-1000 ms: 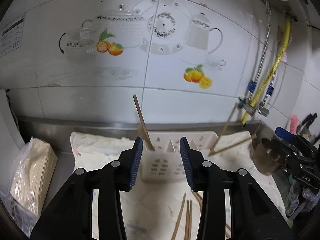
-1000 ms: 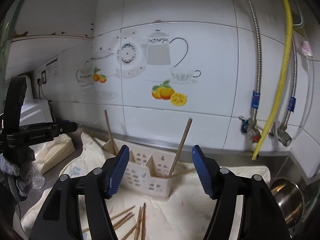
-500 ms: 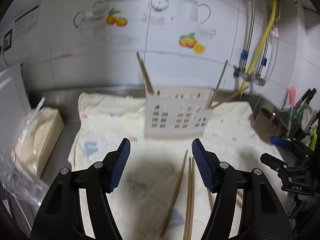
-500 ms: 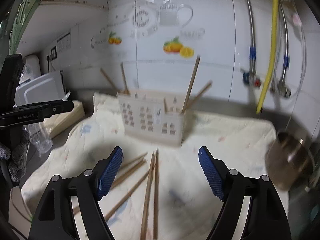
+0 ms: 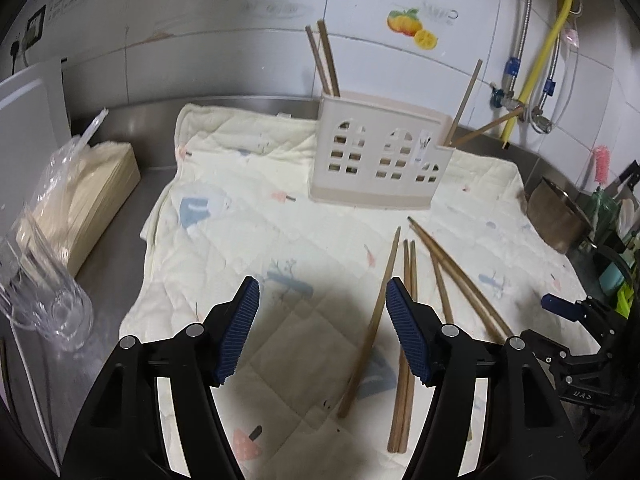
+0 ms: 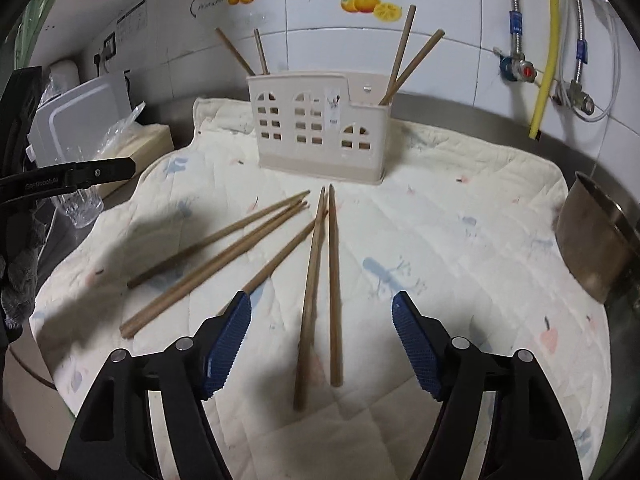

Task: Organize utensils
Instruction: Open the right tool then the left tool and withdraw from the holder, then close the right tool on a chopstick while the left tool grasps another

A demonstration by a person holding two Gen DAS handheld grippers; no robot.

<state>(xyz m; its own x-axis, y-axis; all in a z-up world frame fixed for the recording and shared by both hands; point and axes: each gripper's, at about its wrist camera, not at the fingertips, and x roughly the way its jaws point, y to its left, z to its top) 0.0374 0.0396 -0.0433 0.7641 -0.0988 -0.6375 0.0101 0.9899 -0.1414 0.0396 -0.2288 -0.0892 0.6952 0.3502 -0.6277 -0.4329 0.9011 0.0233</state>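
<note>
A cream plastic utensil holder [image 5: 380, 156] [image 6: 320, 126] stands on a quilted cloth near the back wall, with two chopsticks [image 5: 326, 60] at its left end and two [image 6: 404, 56] at its right end. Several loose wooden chopsticks [image 5: 404, 320] [image 6: 316, 280] lie on the cloth in front of it. My left gripper [image 5: 322, 332] is open and empty above the cloth, just left of the loose chopsticks. My right gripper [image 6: 322, 340] is open and empty, with a pair of chopsticks lying between its fingers below.
The quilted cloth [image 5: 248, 220] [image 6: 460, 240] covers a steel counter. A clear glass [image 5: 44, 300] and a bagged stack of paper [image 5: 76, 196] sit at the left. A metal pot [image 6: 596, 236] [image 5: 560, 216] stands at the right. Pipes and valves [image 6: 548, 52] run down the tiled wall.
Both grippers have pulled back from the holder and tilted down toward the cloth. The left gripper's jaws have opened wider. The loose chopsticks now fill the foreground.
</note>
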